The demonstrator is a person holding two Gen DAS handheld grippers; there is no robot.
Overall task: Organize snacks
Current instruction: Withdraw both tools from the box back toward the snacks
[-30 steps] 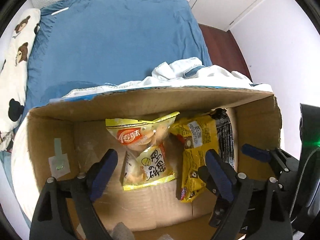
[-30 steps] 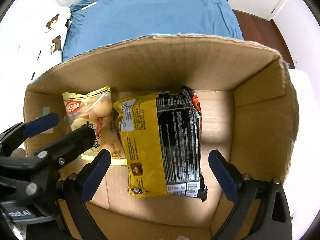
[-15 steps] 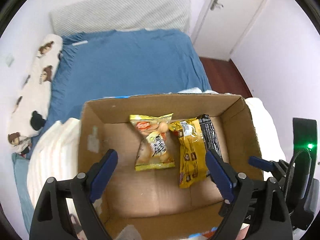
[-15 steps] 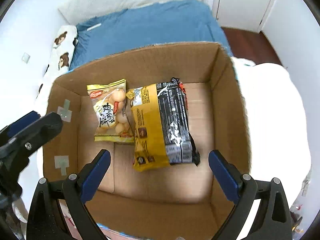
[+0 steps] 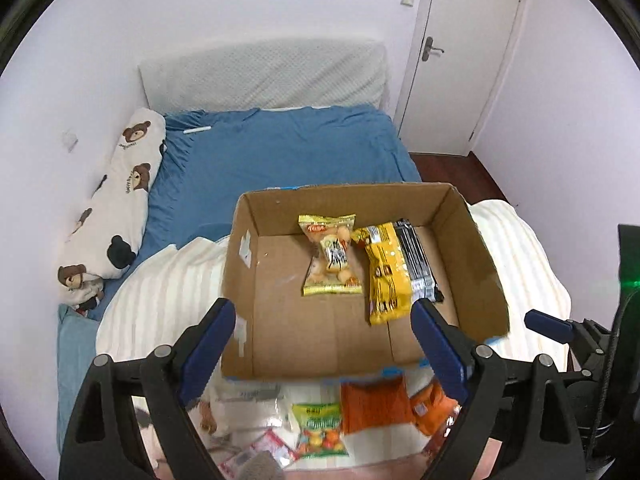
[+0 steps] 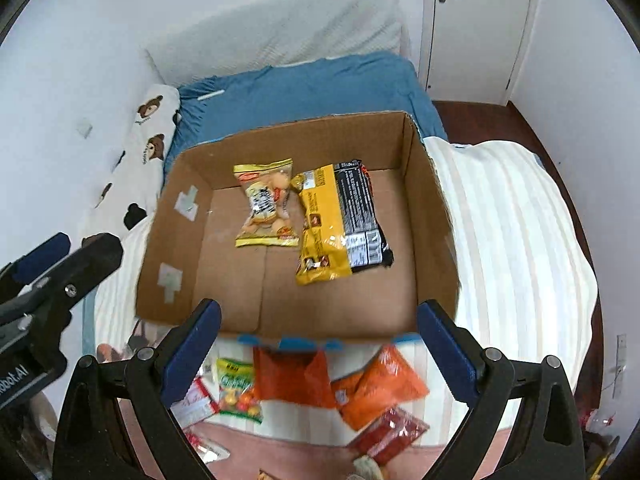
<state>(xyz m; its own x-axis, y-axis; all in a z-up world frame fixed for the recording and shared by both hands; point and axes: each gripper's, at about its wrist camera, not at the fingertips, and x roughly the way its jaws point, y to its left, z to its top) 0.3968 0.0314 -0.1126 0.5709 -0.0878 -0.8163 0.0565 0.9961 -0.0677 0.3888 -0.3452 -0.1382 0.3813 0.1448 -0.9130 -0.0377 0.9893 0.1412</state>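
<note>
Snacks, left wrist view: yellow bun packet (image 5: 330, 261) and yellow-black packet (image 5: 395, 270) lie in cardboard box (image 5: 476, 264) on the bed; left tool (image 5: 323, 346) released, empty. Right wrist view: orange packets (image 6: 294, 376) outside the box; print unreadable; right tool (image 6: 318, 350) released, empty

A brown cardboard box (image 6: 424, 216) is shown. A yellow snack bag (image 6: 266, 204) is seen at 10 o'clock in it; a yellow-and-black packet (image 6: 340, 220) lies alongside. Orange packets (image 6: 296, 376) appear at 6 o'clock. The sheet (image 5: 280, 160) is blue; the bolster (image 5: 120, 200) is white, bear-printed.
</note>
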